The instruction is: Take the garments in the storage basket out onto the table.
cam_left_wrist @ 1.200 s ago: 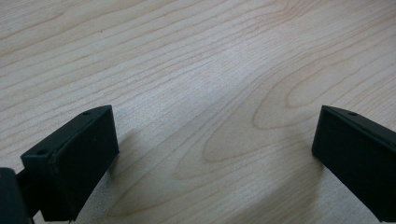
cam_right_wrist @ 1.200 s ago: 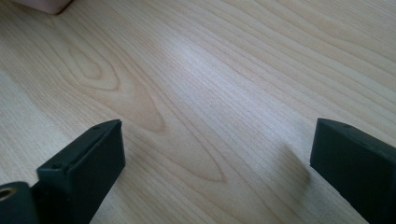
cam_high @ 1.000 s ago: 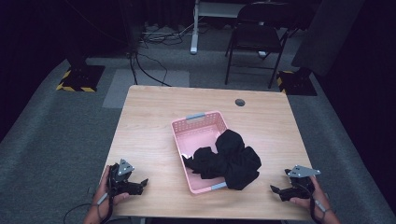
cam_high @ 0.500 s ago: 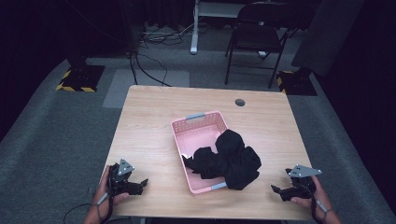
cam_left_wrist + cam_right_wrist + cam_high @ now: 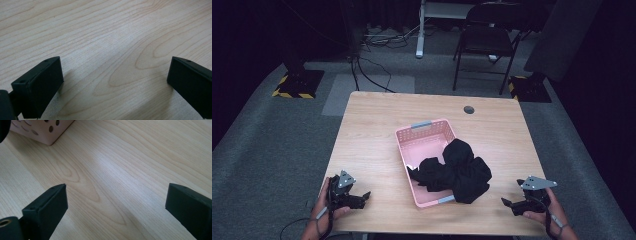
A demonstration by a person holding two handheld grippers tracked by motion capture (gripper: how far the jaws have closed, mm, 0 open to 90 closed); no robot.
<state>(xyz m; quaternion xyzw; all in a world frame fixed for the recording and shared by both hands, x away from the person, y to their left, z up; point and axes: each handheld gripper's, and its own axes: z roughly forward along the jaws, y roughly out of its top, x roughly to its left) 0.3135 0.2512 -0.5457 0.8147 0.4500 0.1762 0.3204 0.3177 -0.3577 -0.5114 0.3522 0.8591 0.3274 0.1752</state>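
A pink perforated basket (image 5: 422, 142) with grey handles lies in the middle of the wooden table (image 5: 377, 125). A crumpled black garment (image 5: 457, 172) fills its near right part and spills over the right rim onto the table. My left gripper (image 5: 366, 197) rests at the table's near left corner, jaws wide apart over bare wood (image 5: 115, 72). My right gripper (image 5: 506, 204) rests at the near right corner, also open, pointing toward the basket, whose pink corner (image 5: 42, 132) lies just ahead of it.
A small dark round hole (image 5: 469, 109) sits near the table's far edge. Beyond the table stand a black folding chair (image 5: 487, 45), a white desk leg (image 5: 419, 30) and cables on the grey carpet. Bare wood lies left of the basket.
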